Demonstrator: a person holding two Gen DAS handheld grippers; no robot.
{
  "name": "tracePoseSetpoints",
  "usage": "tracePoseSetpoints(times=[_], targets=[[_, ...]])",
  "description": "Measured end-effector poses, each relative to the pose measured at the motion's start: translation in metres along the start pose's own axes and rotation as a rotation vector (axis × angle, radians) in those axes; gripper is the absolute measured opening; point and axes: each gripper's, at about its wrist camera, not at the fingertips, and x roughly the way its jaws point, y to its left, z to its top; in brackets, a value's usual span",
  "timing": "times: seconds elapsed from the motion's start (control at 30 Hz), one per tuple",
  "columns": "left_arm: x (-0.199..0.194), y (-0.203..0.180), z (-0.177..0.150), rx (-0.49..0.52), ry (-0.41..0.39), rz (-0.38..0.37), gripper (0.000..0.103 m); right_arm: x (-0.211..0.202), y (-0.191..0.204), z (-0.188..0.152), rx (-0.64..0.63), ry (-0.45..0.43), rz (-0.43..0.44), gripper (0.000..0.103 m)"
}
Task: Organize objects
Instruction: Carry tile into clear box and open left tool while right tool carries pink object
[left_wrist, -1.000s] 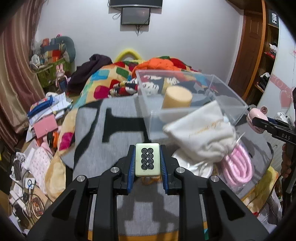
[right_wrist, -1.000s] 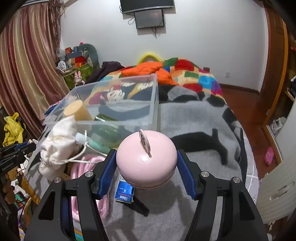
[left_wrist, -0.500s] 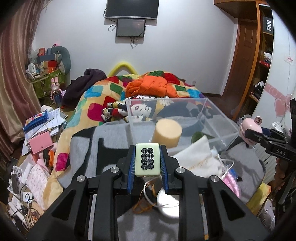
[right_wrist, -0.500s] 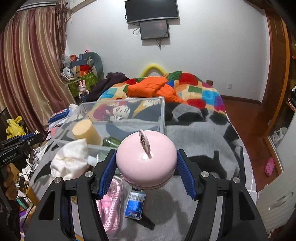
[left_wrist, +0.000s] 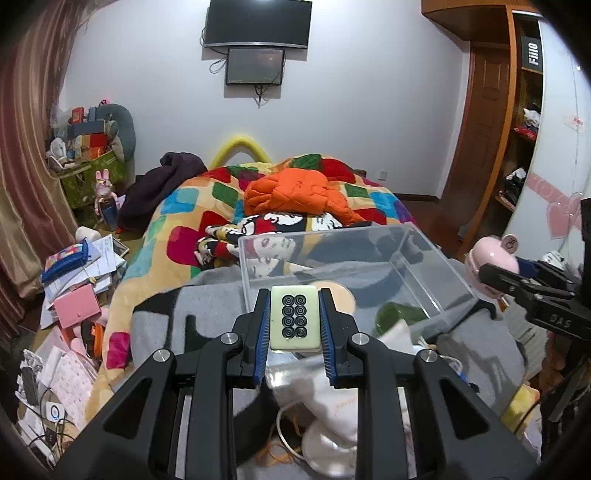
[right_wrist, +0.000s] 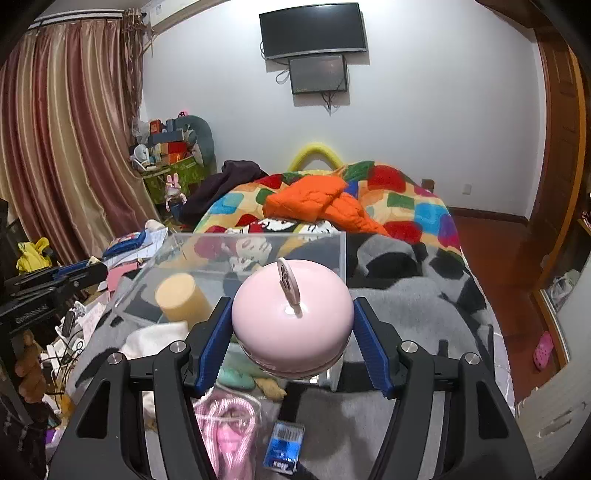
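Note:
A pale green mahjong tile (left_wrist: 294, 317) with black circles stands upright between the blue pads of my left gripper (left_wrist: 294, 326), which is shut on it. My right gripper (right_wrist: 291, 334) is shut on a round pink gadget (right_wrist: 291, 319) with a small loop on top. Both hang above the near side of a clear plastic box (left_wrist: 332, 231) on the grey blanket. In the box lie a tan foam cylinder (right_wrist: 181, 299) and a green item (left_wrist: 399, 314). At the right edge of the left wrist view, the pink gadget (left_wrist: 491, 256) shows side-on in the right gripper.
A white pouch (right_wrist: 155, 336), a pink cord bundle (right_wrist: 225, 435) and a blue pack (right_wrist: 284, 446) lie on the blanket in front of the box (right_wrist: 258, 233). Behind it are an orange jacket (left_wrist: 295, 192) and a colourful quilt. Papers and clutter (left_wrist: 74, 280) cover the floor at left.
Both grippers have risen with their loads. The box and the pouch have dropped lower in both views, and more of the far wall and screens shows.

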Motion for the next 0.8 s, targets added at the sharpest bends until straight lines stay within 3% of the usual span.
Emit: tracePoseSetpoints(times=[0.33, 0.8], targets=[[0.034, 0.010, -0.005, -0.027, 0.079, -0.005, 0.024, 0.021, 0.002, 0.008, 0.018, 0.015, 0.015, 0.060], [0.063, 0.010, -0.009, -0.037, 0.128, -0.034, 0.024, 0.067, 0.004, 0.006, 0.018, 0.110, 0.020, 0.060]])
